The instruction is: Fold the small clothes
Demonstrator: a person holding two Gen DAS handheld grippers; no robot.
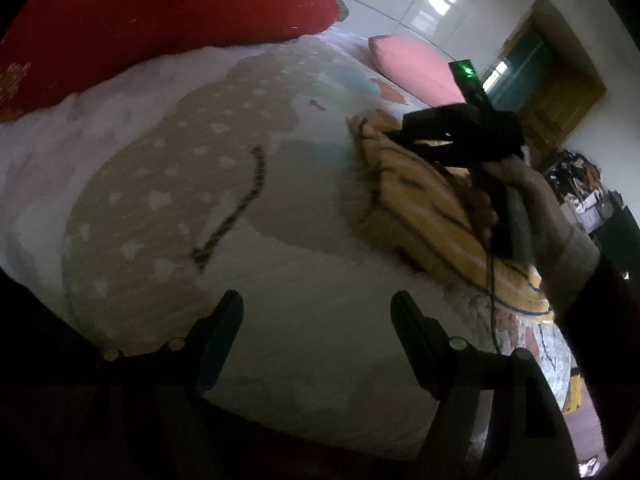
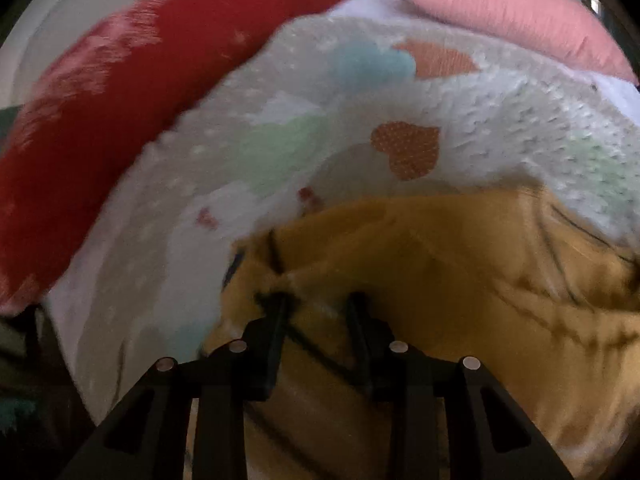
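Observation:
A small yellow garment (image 1: 416, 204) with dark lines lies bunched on the patterned bed cover (image 1: 224, 184), at the right in the left wrist view. My left gripper (image 1: 318, 312) is open and empty above the bare cover, left of the garment. My right gripper (image 1: 436, 140) hovers over the garment's far end. In the right wrist view its fingers (image 2: 320, 304) stand a little apart, and a fold of the yellow garment (image 2: 460, 280) bunches at the left fingertip (image 2: 276, 304). I cannot tell whether cloth is pinched. Motion blurs the view.
A red pillow (image 1: 140, 28) lies at the far left of the bed and a pink pillow (image 1: 412, 64) at the far right; both show in the right wrist view (image 2: 120, 120) (image 2: 500, 8). A dark cord (image 1: 236, 212) lies on the cover. A doorway (image 1: 548, 92) is beyond the bed.

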